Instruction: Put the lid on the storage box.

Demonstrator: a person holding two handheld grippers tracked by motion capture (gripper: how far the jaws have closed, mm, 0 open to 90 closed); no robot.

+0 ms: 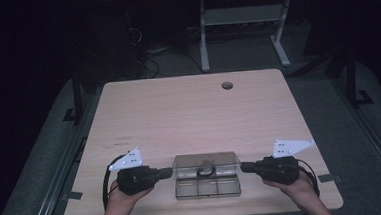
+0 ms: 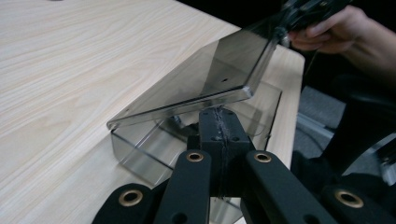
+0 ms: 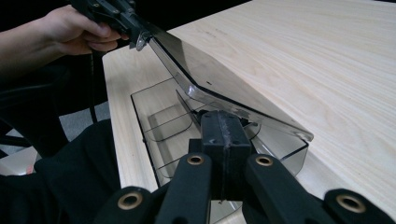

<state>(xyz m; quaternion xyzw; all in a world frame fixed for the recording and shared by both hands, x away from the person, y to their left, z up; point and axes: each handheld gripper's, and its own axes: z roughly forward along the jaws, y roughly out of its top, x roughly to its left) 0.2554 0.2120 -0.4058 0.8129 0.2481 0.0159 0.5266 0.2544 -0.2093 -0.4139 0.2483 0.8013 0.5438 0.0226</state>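
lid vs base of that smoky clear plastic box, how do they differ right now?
Pose: the smoky clear plastic lid is tilted up, raised at its front edge; the box's smoky clear plastic base sits flat on the light wooden table.
Shape: the lid is a flat panel with a lip; the base is a tray split into compartments.
Contact: the left gripper and right gripper meet the lid's ends; the base is not gripped.
Shared: same tinted transparent plastic.
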